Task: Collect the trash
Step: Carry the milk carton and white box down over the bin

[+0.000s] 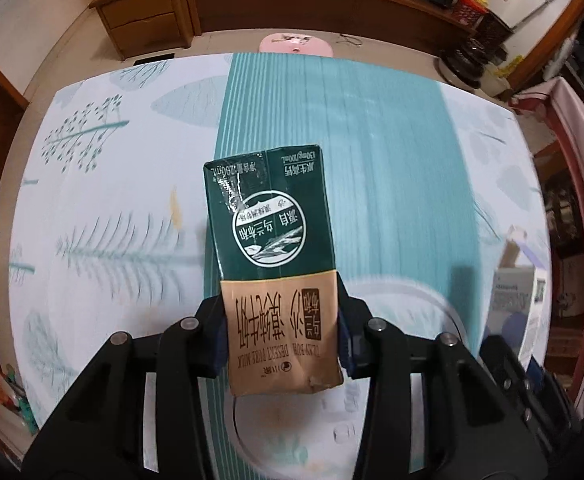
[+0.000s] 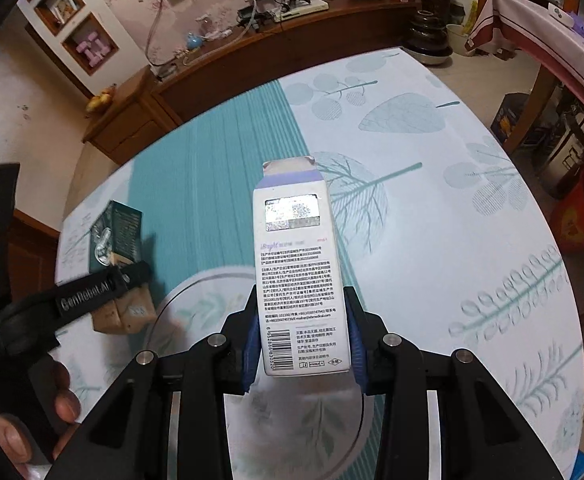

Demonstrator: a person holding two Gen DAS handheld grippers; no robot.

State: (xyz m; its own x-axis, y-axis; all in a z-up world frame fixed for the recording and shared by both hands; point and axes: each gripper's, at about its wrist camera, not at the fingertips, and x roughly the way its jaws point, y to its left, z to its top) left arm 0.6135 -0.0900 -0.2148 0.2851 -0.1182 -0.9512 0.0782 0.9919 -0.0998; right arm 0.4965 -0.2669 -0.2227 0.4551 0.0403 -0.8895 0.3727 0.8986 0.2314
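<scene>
The left hand-held gripper grips a milk carton, the right hand-held gripper a white box. Both long axes point away over the table; a round rim lies below, between them.

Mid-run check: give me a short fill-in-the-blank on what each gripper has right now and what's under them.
1. The left gripper is shut on a green and tan ____ carton.
2. The right gripper is shut on a white ____ with a barcode.
3. The tablecloth is printed with ____ shapes beside its teal stripe.

Missing words: milk; box; leaf
</scene>
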